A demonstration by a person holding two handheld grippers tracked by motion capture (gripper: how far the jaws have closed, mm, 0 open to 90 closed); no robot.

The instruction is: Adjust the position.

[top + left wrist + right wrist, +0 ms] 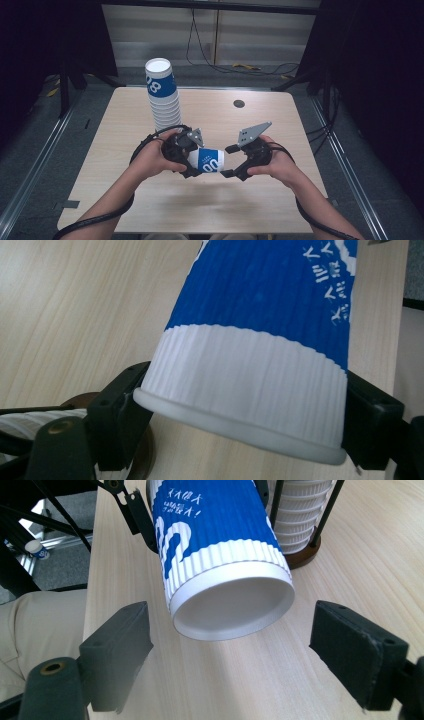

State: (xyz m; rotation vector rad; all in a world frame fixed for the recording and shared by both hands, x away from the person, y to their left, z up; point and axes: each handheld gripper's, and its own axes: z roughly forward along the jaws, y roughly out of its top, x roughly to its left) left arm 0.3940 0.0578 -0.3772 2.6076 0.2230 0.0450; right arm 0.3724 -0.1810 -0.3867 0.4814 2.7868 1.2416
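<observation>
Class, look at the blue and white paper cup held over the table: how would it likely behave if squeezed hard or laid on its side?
The cup looks thin-walled and hollow, so it is probably light and would dent if squeezed hard. Its ribbed sleeve probably gives the left tongs decent friction. Being round and tapered, laid on the table it would likely roll in a curve.

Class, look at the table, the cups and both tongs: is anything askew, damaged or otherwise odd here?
Nothing is damaged or spilled. The one oddity: a blue and white paper cup lies sideways in the air, clamped by the left tongs, its open mouth toward the open right tongs, while the cup stack stands upright.
</observation>
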